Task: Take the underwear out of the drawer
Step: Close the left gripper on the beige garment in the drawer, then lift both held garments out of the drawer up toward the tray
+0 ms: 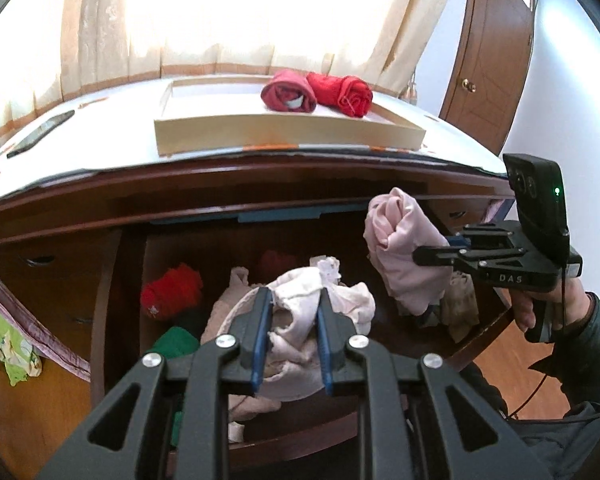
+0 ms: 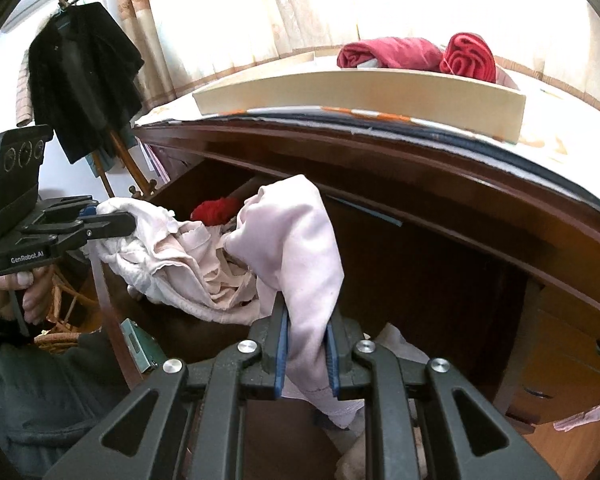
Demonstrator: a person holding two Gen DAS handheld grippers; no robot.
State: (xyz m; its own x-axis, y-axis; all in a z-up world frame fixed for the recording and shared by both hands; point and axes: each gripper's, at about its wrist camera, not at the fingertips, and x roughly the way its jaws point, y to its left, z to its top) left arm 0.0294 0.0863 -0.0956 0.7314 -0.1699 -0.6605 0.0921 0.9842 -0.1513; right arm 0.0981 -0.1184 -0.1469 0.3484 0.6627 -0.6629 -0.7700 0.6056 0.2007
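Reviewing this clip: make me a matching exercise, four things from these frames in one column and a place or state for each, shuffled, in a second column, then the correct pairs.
Things
1. left gripper
2. right gripper
3. two red rolled garments
4. black jacket

Places or states
A. hanging on a stand at the side of the room
B. shut on the smooth pale pink garment
C. lying in the shallow tray on top of the dresser
D. shut on the crumpled whitish-pink garment

Pairs: 1-D, 2-B, 3-C, 4-A
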